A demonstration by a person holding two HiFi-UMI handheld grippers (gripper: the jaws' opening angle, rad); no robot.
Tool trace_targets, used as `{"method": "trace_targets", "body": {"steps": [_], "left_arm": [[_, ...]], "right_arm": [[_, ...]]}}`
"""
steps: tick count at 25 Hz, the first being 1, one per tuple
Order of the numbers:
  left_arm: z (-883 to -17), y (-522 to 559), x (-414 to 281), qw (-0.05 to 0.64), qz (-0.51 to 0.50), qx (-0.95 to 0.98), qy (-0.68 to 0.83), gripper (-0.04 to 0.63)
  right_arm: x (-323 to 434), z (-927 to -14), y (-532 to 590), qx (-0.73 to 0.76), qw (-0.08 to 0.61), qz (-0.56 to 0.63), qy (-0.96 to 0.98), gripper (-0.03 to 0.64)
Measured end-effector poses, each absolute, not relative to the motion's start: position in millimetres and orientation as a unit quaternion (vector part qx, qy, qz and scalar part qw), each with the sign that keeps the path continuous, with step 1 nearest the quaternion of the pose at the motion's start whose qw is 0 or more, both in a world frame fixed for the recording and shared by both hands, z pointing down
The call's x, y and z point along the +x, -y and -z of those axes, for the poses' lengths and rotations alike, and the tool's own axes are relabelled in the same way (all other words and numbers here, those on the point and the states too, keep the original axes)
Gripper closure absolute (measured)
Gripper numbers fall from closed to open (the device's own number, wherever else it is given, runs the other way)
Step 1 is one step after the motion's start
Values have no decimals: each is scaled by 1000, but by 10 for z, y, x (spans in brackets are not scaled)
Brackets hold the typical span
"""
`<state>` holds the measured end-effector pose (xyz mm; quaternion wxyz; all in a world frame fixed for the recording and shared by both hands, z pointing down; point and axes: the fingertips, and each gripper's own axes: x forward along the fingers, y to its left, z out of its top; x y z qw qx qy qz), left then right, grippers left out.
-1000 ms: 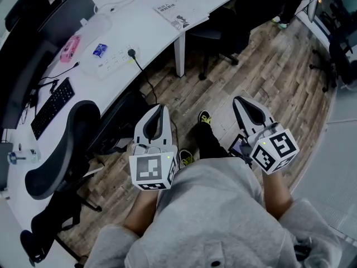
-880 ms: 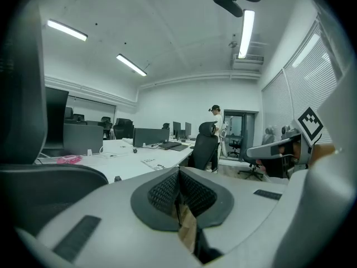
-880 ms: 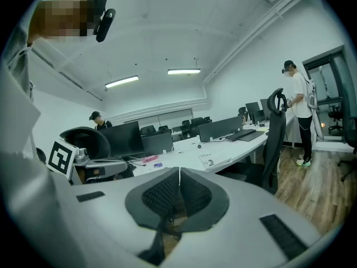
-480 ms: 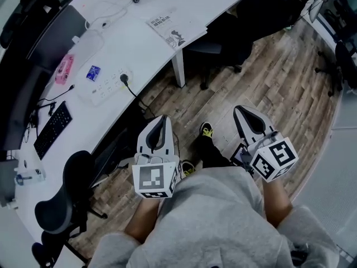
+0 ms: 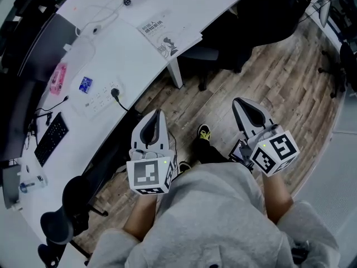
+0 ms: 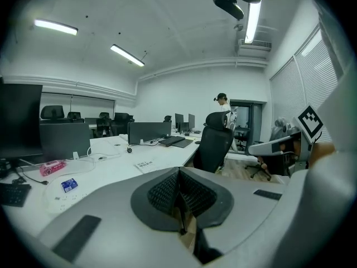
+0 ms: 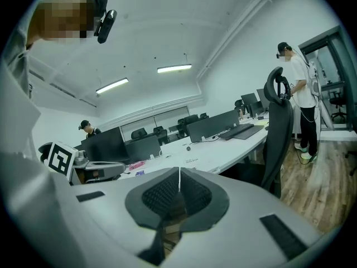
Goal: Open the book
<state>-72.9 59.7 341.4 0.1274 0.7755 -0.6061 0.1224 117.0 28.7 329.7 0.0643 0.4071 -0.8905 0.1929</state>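
The book (image 5: 164,35) lies closed on the white curved desk (image 5: 134,49), a thin white volume with dark print and a small figure on its cover. It shows small and far in the left gripper view (image 6: 146,164) and in the right gripper view (image 7: 189,162). Both grippers are held in front of my body over the wooden floor, well short of the desk. My left gripper (image 5: 155,116) is shut with nothing in it (image 6: 179,172). The right gripper (image 5: 240,102) is shut and empty too (image 7: 179,172).
A black office chair (image 5: 223,49) is tucked under the desk by the book; another (image 5: 72,205) stands at lower left. The desk carries a power strip (image 5: 103,99), blue packet (image 5: 85,84), pink item (image 5: 57,78) and keyboard (image 5: 51,139). A person (image 7: 298,82) stands far right.
The desk and book have slid left and closer in the head view as I walk along. Both grippers stay shut in front of my body.
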Motion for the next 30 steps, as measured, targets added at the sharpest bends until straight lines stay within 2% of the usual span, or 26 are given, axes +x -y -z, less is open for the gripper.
{"method": "trace_targets", "body": {"steps": [13, 30], "left_arm": [[-3355, 24, -484, 119, -126, 768, 617, 584], [-3263, 298, -355, 108, -122, 757, 633, 584]], "right_arm": [[1521, -3246, 393, 407, 52, -188, 892, 586], [1587, -3234, 748, 386, 29, -185, 903, 585]]}}
